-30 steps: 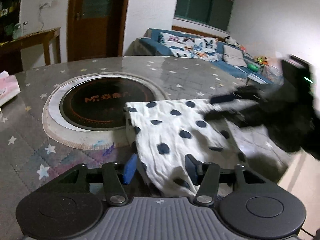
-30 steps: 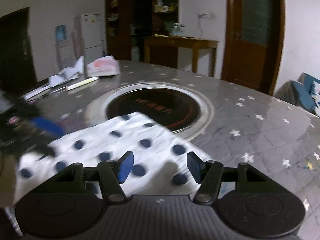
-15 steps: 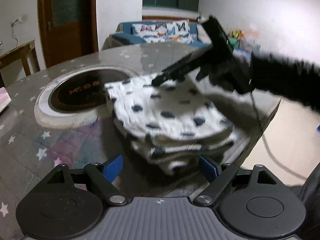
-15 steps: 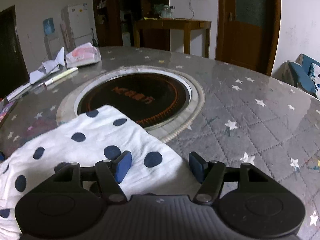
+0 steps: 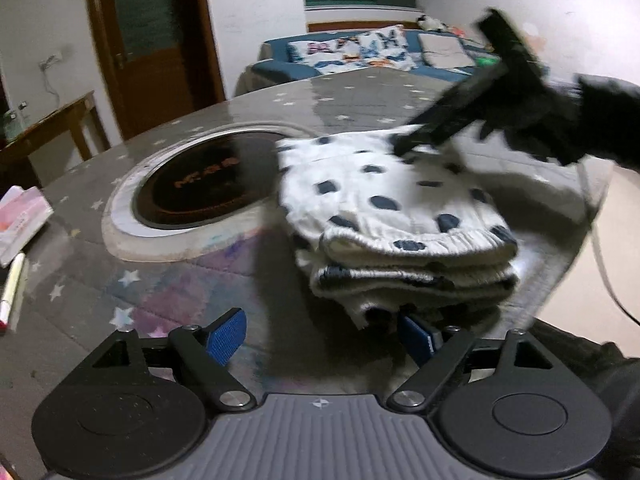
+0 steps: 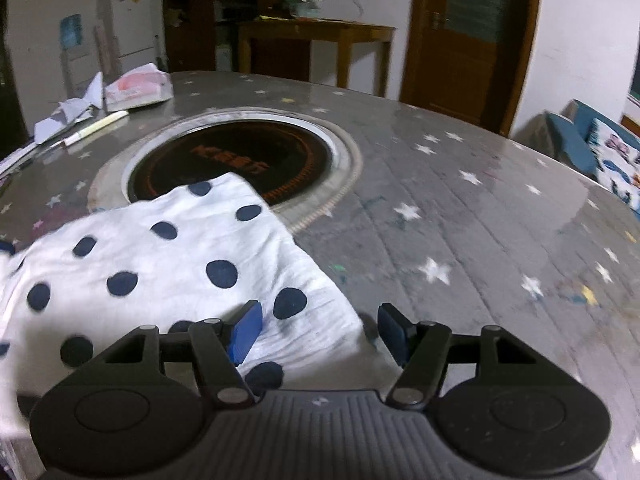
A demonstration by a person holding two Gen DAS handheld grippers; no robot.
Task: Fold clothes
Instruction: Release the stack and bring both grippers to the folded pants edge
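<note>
The white garment with dark polka dots (image 5: 384, 208) lies folded into a thick, layered stack on the grey star-patterned table (image 5: 168, 280), just beside the round black cooktop (image 5: 208, 184) set into the table's centre. One corner of the cloth overlaps the cooktop's pale rim. In the left wrist view the stack shows several layers with a rounded folded edge facing the camera.

The left gripper (image 5: 324, 338) stands with its blue pads wide apart. Its left pad is clear over bare table; its right pad sits at the lower edge of the stack, partly tucked under the bottom layer. The pads do not press on the cloth.

The right gripper (image 6: 322, 332) is likewise parted, neither pad pinching anything. Its left pad hovers over the near corner of the garment (image 6: 180, 264); its right pad is over bare table just past the cloth's edge. In the left wrist view this gripper (image 5: 440, 128) appears blurred at the far side of the stack, carried by a dark-gloved hand (image 5: 536, 128).

Elsewhere on the table: a pink-and-white tissue pack (image 6: 138, 88), a pen (image 6: 96, 128) and crumpled paper (image 6: 68, 116), all well apart from the garment.
</note>
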